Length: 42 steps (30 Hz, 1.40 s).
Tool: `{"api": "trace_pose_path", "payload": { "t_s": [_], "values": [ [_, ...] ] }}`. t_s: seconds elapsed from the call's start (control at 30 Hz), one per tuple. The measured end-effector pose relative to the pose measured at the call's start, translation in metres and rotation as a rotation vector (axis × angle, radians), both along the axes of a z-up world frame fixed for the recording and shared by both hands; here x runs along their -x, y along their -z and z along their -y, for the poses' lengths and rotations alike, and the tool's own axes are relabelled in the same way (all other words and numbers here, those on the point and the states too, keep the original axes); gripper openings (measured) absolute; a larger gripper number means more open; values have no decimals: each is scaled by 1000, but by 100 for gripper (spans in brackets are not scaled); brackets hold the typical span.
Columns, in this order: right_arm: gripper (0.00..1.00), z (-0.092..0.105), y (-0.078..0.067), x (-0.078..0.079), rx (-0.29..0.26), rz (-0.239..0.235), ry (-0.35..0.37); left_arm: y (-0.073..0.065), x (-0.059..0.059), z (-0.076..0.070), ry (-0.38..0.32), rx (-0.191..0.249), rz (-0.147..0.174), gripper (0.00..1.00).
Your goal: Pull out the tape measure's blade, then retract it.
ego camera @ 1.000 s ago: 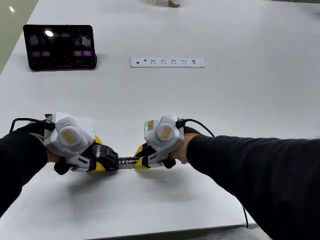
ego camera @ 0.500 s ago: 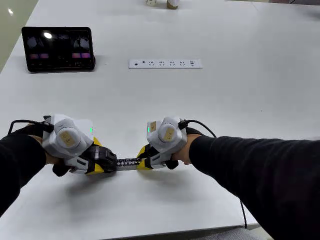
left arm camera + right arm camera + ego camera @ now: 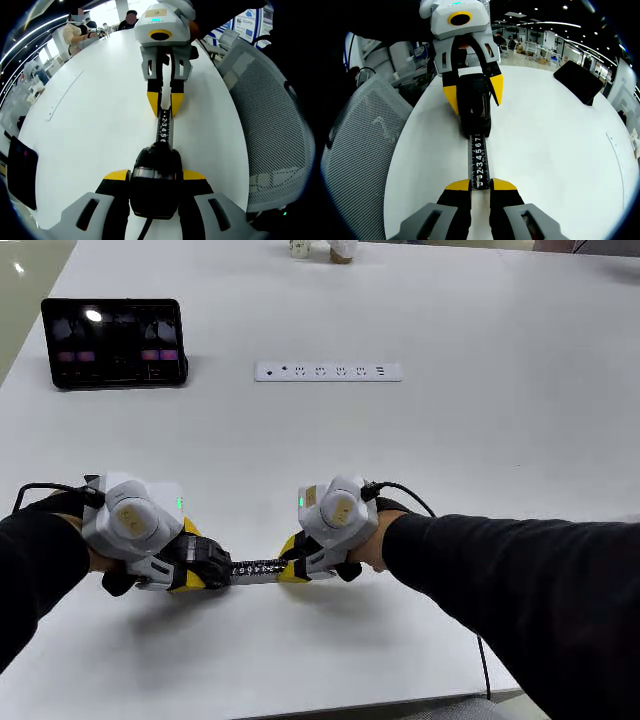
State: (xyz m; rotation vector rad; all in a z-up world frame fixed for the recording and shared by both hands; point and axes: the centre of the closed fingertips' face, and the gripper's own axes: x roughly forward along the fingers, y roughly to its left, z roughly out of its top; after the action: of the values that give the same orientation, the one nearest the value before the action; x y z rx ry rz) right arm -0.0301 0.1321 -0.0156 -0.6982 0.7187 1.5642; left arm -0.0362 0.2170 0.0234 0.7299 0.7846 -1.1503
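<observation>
I note left gripper [image 3: 155, 176] clamped on tape measure case [image 3: 156, 192], right gripper [image 3: 480, 186] pinching short drawn blade [image 3: 478, 157], near worktop [image 3: 450, 430] front edge.

Black tape measure [image 3: 155, 180], its numbered blade [image 3: 164, 129] drawn partly out.

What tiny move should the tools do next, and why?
Probably slide the right tool away from the left tool: it pinches the blade tip, the left tool grips the case, and just a short stretch of blade is out.
</observation>
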Motion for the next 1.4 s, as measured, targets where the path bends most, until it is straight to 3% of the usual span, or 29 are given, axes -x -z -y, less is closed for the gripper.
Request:
{"api": "trace_pose_path", "payload": {
  "t_s": [0.6, 1.4],
  "values": [
    [10, 15, -2, -1, 6, 3, 20, 2, 2, 0, 8, -25, -3, 31],
    [10, 28, -1, -2, 13, 0, 21, 4, 0, 0, -1, -13, -7, 31]
  ]
}}
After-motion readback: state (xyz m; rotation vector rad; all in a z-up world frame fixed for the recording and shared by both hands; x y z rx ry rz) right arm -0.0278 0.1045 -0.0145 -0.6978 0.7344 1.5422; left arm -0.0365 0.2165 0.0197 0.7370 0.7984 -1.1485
